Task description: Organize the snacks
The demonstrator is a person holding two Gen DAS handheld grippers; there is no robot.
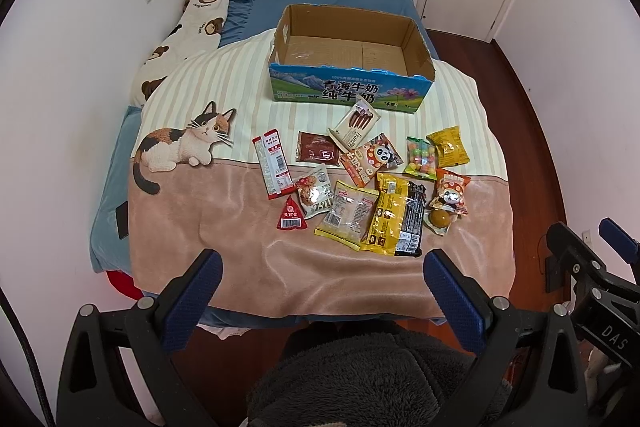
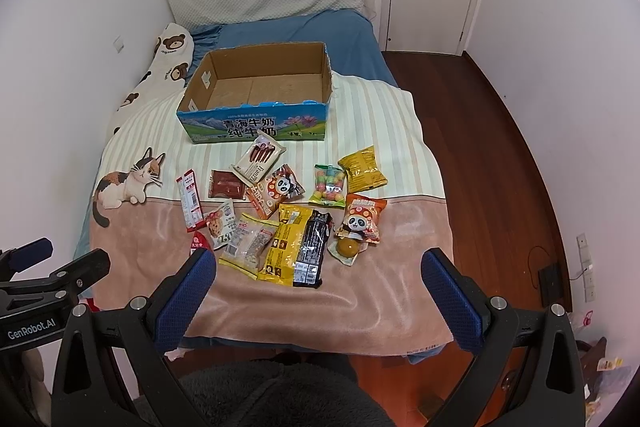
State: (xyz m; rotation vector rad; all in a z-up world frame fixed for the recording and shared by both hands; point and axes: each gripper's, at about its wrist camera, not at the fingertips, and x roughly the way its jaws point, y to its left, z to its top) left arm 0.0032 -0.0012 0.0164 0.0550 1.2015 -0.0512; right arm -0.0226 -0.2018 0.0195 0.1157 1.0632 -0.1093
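Left tongs (image 1: 322,277) and right tongs (image 2: 318,277) both spread wide, holding nothing, hovering above the near edge of the bed (image 2: 360,39). Snack packets (image 1: 352,213) scattered mid-blanket (image 1: 248,267), several overlapping, a yellow packet (image 2: 362,169) nearest the right edge. Open milk carton box (image 1: 348,93) just behind them, one wafer packet (image 1: 354,125) touching its front wall. Bare pink blanket between packets and tongs

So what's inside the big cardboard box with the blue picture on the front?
The open cardboard box holds no snacks that I can see: only its bare brown floor shows in both wrist views. Its near wall hides a thin strip of floor just behind it. The snack packets all lie on the blanket.
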